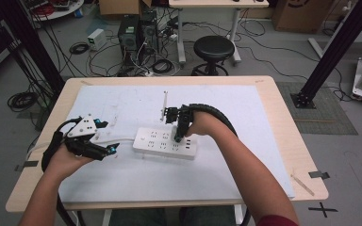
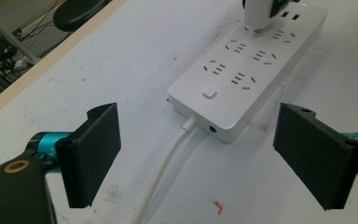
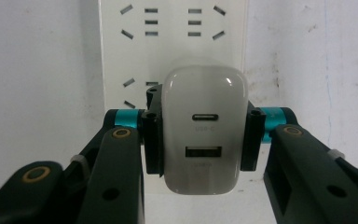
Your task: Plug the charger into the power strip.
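The right gripper (image 3: 200, 140) is clamped on a white USB charger (image 3: 204, 135), its fingers (image 3: 151, 135) pressed against the charger's two sides. It holds the charger upright over the white power strip (image 1: 162, 142), toward the strip's right end, at the middle of the bench (image 1: 283, 122). From the left gripper view the charger's base sits at or just above a socket — I cannot tell whether the prongs are already seated.

The left gripper (image 2: 196, 154) hangs with fingers spread wide, empty, near the strip's left end where the switch (image 2: 209, 92) and the white cable (image 2: 163, 172) are.

This looks like the plugging step. Next calls for a straight downward push, perhaps with the left gripper steadying the strip — it may slide.
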